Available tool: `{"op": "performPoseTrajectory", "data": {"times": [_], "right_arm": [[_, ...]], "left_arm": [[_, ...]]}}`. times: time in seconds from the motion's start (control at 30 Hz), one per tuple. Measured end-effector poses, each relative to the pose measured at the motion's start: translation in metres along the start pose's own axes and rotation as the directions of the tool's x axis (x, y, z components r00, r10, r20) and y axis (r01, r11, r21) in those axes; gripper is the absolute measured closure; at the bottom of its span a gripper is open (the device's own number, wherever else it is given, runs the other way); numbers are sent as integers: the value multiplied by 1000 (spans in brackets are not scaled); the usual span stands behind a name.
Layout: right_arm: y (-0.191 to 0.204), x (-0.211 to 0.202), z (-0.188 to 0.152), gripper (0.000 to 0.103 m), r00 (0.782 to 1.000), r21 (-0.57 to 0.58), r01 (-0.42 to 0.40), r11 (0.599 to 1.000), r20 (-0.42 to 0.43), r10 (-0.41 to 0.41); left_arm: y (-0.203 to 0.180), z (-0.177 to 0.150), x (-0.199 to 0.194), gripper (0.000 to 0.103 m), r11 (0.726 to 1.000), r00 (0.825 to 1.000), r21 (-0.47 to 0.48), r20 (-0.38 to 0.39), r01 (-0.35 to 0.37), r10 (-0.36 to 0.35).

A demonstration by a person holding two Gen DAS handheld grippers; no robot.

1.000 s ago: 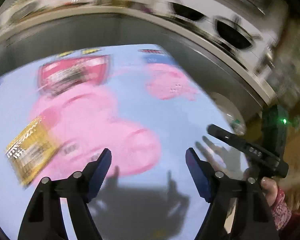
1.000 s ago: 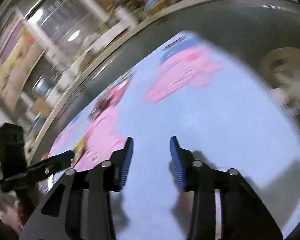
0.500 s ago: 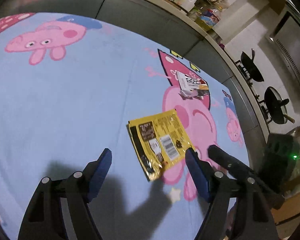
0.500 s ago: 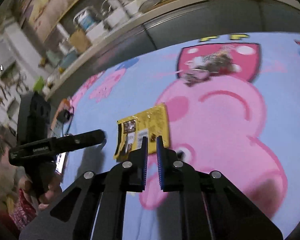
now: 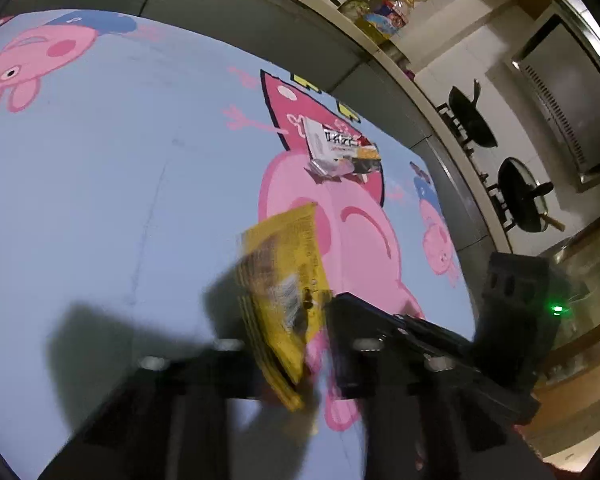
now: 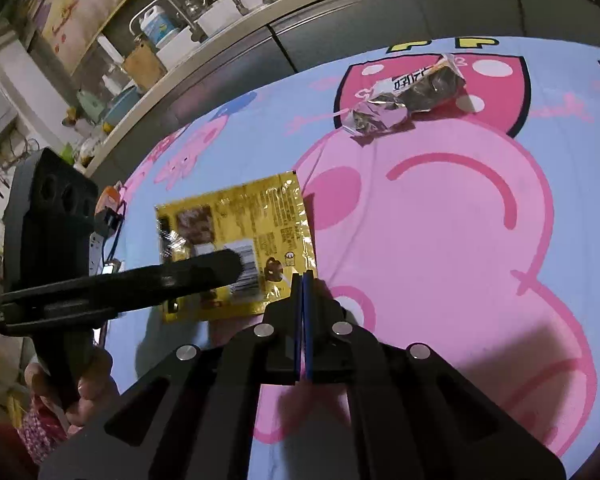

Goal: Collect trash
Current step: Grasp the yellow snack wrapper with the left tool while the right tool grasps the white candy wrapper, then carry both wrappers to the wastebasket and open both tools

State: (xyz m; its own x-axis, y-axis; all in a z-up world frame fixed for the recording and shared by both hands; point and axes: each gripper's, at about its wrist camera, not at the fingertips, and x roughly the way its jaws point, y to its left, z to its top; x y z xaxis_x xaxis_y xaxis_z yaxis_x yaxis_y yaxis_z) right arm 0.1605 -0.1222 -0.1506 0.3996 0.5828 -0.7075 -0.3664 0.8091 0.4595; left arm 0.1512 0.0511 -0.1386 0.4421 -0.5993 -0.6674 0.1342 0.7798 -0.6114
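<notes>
A flat yellow wrapper (image 6: 236, 240) lies on the blue cartoon-pig cloth (image 6: 440, 240). My right gripper (image 6: 302, 280) is shut, its tips at the wrapper's near right corner. My left gripper (image 5: 290, 344) is blurred; its jaws have closed in on the yellow wrapper (image 5: 284, 280), which stands between them, lifted at one side. In the right wrist view the left gripper's finger (image 6: 180, 276) lies across the wrapper. A crumpled silver and white wrapper (image 6: 404, 100) lies farther back on the red patch; it also shows in the left wrist view (image 5: 340, 148).
A grey counter front (image 6: 340, 20) runs behind the cloth, with a sink, bottles and boxes on top. Black pans (image 5: 520, 196) sit on a stove at the right. A small orange and blue gadget (image 6: 108, 216) lies at the cloth's left edge.
My left gripper has closed from wide open onto the yellow wrapper, which has tilted up. My right gripper stays shut and has moved closer to the wrapper's corner.
</notes>
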Motion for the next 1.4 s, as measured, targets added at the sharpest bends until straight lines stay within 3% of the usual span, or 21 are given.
{"op": "performPoseTrajectory", "data": {"times": [0.13,0.2,0.23,0.27,0.33,0.47,0.57,0.63,0.7,0.73,0.8,0.83,0.87,1.03,1.23,1.4], "right_arm": [[-7,-17,12,96,998,1,21,1000,51,-21],[-19,-27,25,84,995,30,42,999,86,-45],[-26,-31,33,68,993,63,49,997,102,-55],[-39,-36,44,60,990,126,50,991,127,-66],[-53,-37,59,58,988,191,26,981,147,-55],[-84,-26,86,42,986,329,-17,944,164,-39],[-95,-11,99,38,987,384,-31,923,155,-31],[-95,-1,107,38,988,381,-21,924,150,-40],[-89,7,113,40,987,350,20,936,142,-75],[-86,11,116,47,987,336,41,941,132,-90],[-80,18,116,72,989,320,59,945,109,-98],[-79,25,116,92,993,314,63,947,77,-91],[-77,28,113,100,993,313,74,947,64,-99],[-69,10,90,103,991,280,86,956,73,-110],[-84,-48,32,103,986,305,82,949,117,-123],[-114,-106,-19,103,972,366,89,926,172,-161]], "left_arm": [[10,-2,0,101,1000,1000,-3,24,-14,14],[19,-4,1,102,999,999,-24,33,28,-28],[23,-6,0,102,998,998,-37,42,53,-51],[26,-7,0,102,997,996,-44,54,69,-66],[28,-12,-1,102,996,993,-43,83,83,-79],[15,-15,-4,102,1000,994,17,106,4,-6],[0,-19,-4,101,993,989,79,132,-85,74],[-1,-20,-4,101,990,986,93,139,-106,93],[0,-19,-4,101,990,986,92,140,-106,93],[0,-19,-5,101,991,986,90,139,-103,90],[1,-19,-4,101,991,986,89,139,-101,88],[1,-20,-4,101,990,986,91,140,-105,91],[0,-20,-4,101,989,985,95,141,-110,96],[-1,-21,-6,101,989,985,96,141,-111,97],[-4,-21,-8,101,995,992,78,116,-53,44],[-45,-25,-6,101,990,995,141,92,12,-26]]}}
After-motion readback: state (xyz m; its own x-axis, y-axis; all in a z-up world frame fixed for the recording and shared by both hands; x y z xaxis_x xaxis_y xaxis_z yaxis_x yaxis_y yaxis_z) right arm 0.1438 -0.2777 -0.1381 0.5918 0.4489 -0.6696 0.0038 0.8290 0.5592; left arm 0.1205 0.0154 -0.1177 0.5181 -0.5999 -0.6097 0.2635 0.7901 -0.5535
